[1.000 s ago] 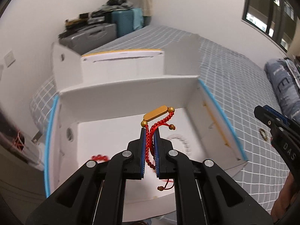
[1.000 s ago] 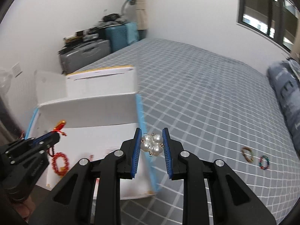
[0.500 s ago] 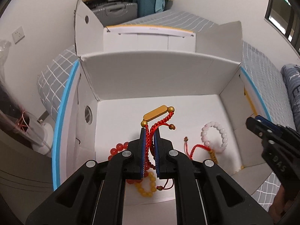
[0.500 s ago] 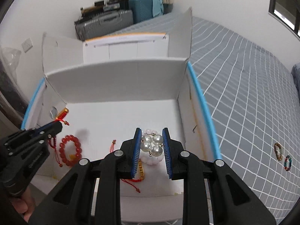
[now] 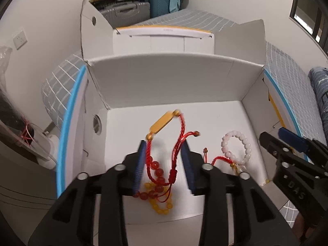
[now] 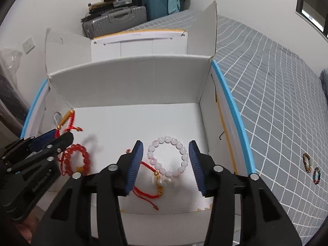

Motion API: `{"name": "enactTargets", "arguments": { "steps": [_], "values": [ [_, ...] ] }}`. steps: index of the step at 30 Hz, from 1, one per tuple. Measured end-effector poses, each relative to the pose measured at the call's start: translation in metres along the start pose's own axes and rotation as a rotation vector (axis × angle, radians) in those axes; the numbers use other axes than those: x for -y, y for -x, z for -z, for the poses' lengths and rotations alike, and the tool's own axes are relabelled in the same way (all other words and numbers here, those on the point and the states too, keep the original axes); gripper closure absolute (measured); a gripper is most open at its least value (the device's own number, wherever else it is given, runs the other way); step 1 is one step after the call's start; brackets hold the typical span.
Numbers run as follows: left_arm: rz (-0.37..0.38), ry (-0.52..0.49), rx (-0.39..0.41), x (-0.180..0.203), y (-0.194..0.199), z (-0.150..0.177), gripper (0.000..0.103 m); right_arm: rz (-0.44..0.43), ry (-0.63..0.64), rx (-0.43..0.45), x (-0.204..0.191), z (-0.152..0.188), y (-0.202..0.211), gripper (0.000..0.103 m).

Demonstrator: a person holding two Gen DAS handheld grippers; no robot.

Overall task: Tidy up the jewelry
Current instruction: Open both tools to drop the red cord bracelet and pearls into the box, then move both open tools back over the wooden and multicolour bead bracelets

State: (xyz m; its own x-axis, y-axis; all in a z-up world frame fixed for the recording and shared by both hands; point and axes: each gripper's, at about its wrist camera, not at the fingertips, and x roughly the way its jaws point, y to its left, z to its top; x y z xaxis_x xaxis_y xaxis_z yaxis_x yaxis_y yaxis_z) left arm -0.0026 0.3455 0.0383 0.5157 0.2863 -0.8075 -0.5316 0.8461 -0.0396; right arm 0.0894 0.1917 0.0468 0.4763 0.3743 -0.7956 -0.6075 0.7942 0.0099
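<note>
On a bed (image 6: 276, 86) under a grey cover gridded in white, a white cardboard box (image 6: 131, 86) with blue-edged side flaps standing open. Behind it, against a white wall, grey and teal suitcases (image 6: 127, 16) piled with clutter; a wall socket (image 6: 28, 44) at left, a dark window frame (image 6: 313, 6) at right. Over the box interior, the left tool (image 5: 164, 162), jaws just spread apart, with a red cord bracelet with a gold bar (image 5: 164, 123) loose between the blue pads, seemingly no longer pinched. Beneath it on the box floor, red beads (image 5: 155, 170) and amber beads (image 5: 160, 207). Beside these, a pale pink bead bracelet (image 6: 168, 157) framed by the right tool (image 6: 166, 162), jaws likewise just opened and gripping nothing; the small pearl cluster (image 6: 169, 180) lying just below that bracelet. Out on the bed cover at far right, two small bead bracelets (image 6: 311, 168), well apart from the box.
</note>
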Motion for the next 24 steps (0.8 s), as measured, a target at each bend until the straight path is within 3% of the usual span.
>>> {"name": "enactTargets", "arguments": {
  "steps": [1, 3, 12, 15, 24],
  "values": [
    [-0.008, 0.001, 0.019, 0.000, 0.003, 0.000, 0.049, 0.006, -0.006, 0.019, 0.001, 0.000, 0.006, 0.047],
    [-0.026, 0.001, 0.033, -0.001, 0.005, 0.000, 0.044, 0.019, -0.022, 0.086, 0.005, 0.000, 0.024, 0.036],
    [-0.034, 0.004, 0.114, 0.005, 0.024, -0.004, 0.010, 0.074, -0.032, 0.185, 0.020, 0.000, 0.060, 0.018],
    [-0.037, -0.012, 0.139, 0.013, 0.032, -0.004, 0.006, 0.107, -0.040, 0.222, 0.030, 0.005, 0.074, 0.008],
    [0.009, -0.032, 0.143, 0.047, 0.044, -0.002, 0.006, 0.165, -0.063, 0.260, 0.073, 0.039, 0.115, 0.008]
  ]
}}
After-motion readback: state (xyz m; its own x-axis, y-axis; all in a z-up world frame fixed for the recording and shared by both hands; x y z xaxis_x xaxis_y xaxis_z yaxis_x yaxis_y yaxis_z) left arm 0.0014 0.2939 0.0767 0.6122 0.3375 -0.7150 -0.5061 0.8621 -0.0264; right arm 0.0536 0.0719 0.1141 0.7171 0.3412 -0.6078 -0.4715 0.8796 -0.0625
